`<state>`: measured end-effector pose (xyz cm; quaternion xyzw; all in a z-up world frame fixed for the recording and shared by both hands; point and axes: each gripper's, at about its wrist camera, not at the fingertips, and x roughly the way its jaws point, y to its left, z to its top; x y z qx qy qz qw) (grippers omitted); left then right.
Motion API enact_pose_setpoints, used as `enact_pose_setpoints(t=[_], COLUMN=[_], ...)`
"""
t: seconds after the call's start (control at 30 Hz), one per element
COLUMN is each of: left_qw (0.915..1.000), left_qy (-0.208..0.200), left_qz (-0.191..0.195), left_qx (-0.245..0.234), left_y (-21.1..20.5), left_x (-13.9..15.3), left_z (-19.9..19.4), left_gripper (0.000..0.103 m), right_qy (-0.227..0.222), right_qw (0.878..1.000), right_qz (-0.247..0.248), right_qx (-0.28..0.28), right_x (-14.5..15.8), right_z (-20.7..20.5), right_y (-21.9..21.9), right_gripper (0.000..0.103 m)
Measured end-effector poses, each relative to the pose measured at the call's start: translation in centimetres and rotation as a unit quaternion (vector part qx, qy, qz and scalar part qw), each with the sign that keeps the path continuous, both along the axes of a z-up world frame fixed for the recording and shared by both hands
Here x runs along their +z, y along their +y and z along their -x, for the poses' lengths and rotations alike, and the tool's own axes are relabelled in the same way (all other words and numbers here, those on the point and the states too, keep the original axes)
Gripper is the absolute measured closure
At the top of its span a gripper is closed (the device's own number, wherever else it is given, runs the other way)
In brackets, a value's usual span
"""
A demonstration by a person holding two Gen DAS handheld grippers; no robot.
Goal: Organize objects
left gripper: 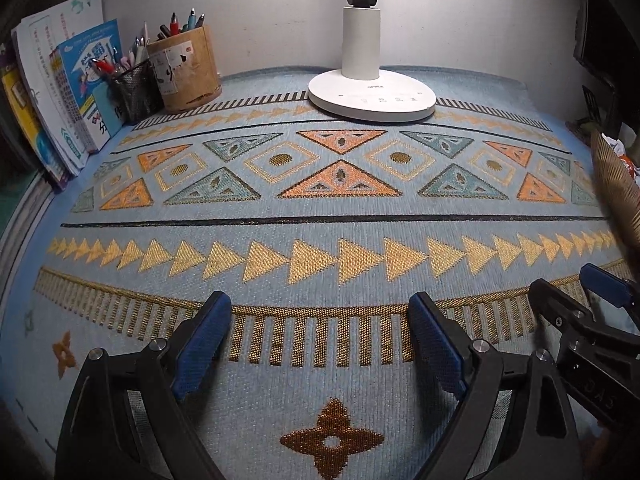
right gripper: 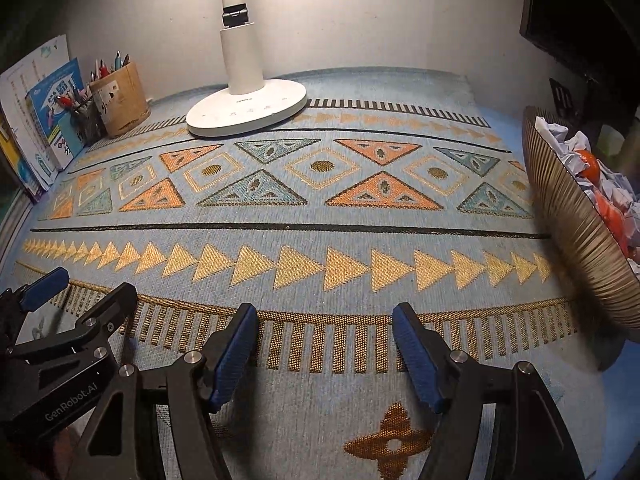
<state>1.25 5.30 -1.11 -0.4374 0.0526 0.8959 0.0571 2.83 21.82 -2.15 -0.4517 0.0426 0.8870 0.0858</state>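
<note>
My left gripper [left gripper: 320, 308] hangs open just above the patterned blue cloth [left gripper: 320, 208], with nothing between its blue pads. My right gripper [right gripper: 324, 320] is open too and holds nothing; it also shows at the right edge of the left wrist view [left gripper: 572, 284]. The left gripper appears at the left edge of the right wrist view [right gripper: 88, 284]. A wooden pen holder [left gripper: 186, 68] and a black mesh pen cup [left gripper: 136, 90], both with pens, stand at the back left beside upright books [left gripper: 76, 88]. A ribbed brown basket [right gripper: 576, 224] with crumpled paper and orange items sits at the right.
A white desk lamp [left gripper: 370, 92] stands on its round base at the back middle, against the wall. Dark objects fill the far right corner [right gripper: 580, 12]. The cloth's left edge meets a dark ledge.
</note>
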Motion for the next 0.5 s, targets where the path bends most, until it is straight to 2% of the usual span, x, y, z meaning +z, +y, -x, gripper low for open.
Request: enact_pose_setpoints(t=[0.17,0.23,0.5], left_qw=[0.9999,0.9996,0.9994], left_qy=[-0.008,-0.019,-0.024], left_qz=[0.0,-0.013,-0.02], left_qx=[0.011,0.018,0.016], left_y=[-0.2,-0.7,-0.9], left_x=[-0.2,-0.4,-0.5], left_z=[0.3,0.6,0.8], left_gripper=[0.006,0.002,0.0], right_qy=[-0.001,-0.001,-0.002], right_qw=[1.0,1.0,1.0], right_qz=[-0.001,-0.001,0.0], right_qx=[-0.003,-0.003,-0.005], right_x=[0.0,0.0,0.0], right_z=[0.0,0.0,0.1], right_y=[0.0,-0.1,-0.1], right_gripper=[0.034,0.034,0.033])
